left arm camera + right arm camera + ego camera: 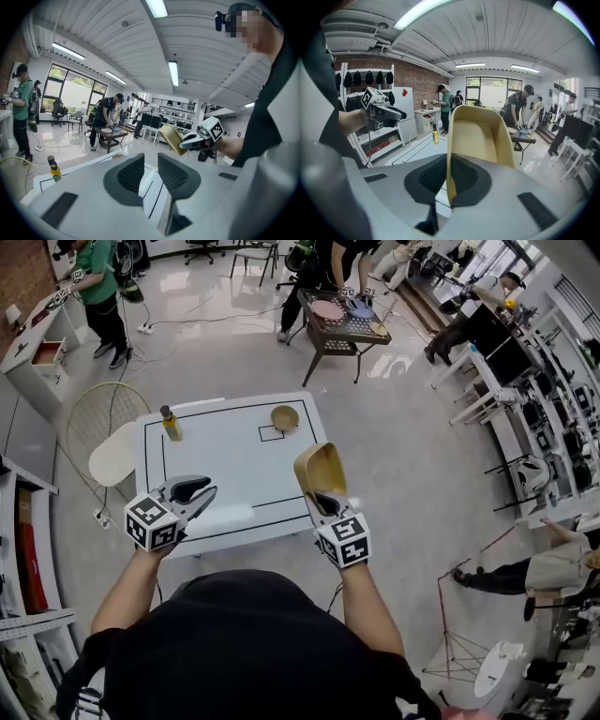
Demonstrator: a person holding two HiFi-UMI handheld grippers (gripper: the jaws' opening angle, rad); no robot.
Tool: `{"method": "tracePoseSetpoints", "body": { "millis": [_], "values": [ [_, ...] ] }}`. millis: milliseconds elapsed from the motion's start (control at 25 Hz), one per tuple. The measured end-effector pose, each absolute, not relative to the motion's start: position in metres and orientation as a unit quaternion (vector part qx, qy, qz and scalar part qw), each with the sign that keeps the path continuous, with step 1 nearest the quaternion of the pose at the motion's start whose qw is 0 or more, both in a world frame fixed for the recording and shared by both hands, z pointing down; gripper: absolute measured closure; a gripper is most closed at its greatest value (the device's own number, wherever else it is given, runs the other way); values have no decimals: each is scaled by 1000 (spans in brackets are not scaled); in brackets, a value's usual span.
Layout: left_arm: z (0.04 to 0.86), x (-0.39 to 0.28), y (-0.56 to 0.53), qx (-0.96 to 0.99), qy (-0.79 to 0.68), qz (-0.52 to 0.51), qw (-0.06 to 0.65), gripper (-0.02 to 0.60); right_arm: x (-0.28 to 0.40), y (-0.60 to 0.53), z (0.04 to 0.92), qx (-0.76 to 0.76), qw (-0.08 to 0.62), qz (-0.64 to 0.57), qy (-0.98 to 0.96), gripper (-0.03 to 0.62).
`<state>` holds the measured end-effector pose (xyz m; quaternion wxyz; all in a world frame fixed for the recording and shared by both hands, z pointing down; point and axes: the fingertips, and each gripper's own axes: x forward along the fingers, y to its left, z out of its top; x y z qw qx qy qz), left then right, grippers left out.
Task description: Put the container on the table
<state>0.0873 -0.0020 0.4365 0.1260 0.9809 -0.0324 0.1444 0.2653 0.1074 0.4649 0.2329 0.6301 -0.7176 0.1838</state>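
**Container gripped and in the air, not yet set down**

The container (478, 136) is pinched by one side wall between the jaws of the right gripper (449, 176), which are pressed together on it. It is held on edge, with its hollow turned toward the right gripper's camera. In the head view the container (321, 470) is seen above the right edge of the surface (225, 465), toward the near right corner. No part of it is seen to rest there, and from the left gripper view it is seen raised clear of the surface.

The jaws of the left gripper (151, 176) are spread, and nothing is held between them. That gripper (192, 491) is held over the near edge, toward the near left corner.

A bottle (171, 424) stands by the far left corner and a bowl (284, 417) lies by the far edge, beside a small marked square (272, 433). The middle of the surface is left bare.

The grasp and lift are judged to be done. The placing is judged to be left: the container has to be lowered and levelled onto the bare middle, and the jaws opened. About half of the task is reckoned complete.
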Motion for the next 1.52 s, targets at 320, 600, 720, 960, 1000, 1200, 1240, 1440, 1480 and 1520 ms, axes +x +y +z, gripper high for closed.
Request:
{"method": "tracePoseSetpoints", "body": {
  "millis": [320, 600, 720, 960, 1000, 1200, 1240, 1440, 1480, 1520],
  "values": [
    [434, 104, 11, 982, -41, 147, 115, 486, 282, 111, 469, 617, 232, 180, -730, 583],
    [421, 109, 15, 982, -49, 149, 104, 488, 286, 112, 470, 607, 230, 181, -739, 583],
    [419, 106, 13, 981, -54, 152, 105, 488, 284, 108, 465, 606, 226, 176, -742, 583],
    [421, 111, 11, 981, -49, 150, 116, 488, 286, 100, 462, 605, 228, 179, -741, 583],
    [423, 111, 10, 980, -48, 150, 118, 487, 285, 98, 463, 605, 229, 180, -741, 583],
    [431, 113, -8, 980, -46, 148, 128, 488, 283, 86, 466, 602, 237, 183, -740, 583],
    [431, 115, -12, 980, -47, 146, 129, 487, 284, 83, 467, 601, 239, 185, -739, 583],
    [428, 123, -36, 982, -43, 135, 125, 488, 286, 58, 470, 600, 243, 185, -740, 583],
    [430, 123, -39, 982, -44, 136, 127, 488, 284, 53, 470, 598, 243, 185, -741, 583],
    [432, 122, -42, 981, -44, 138, 130, 488, 283, 48, 470, 596, 243, 185, -742, 583]
  ]
}}
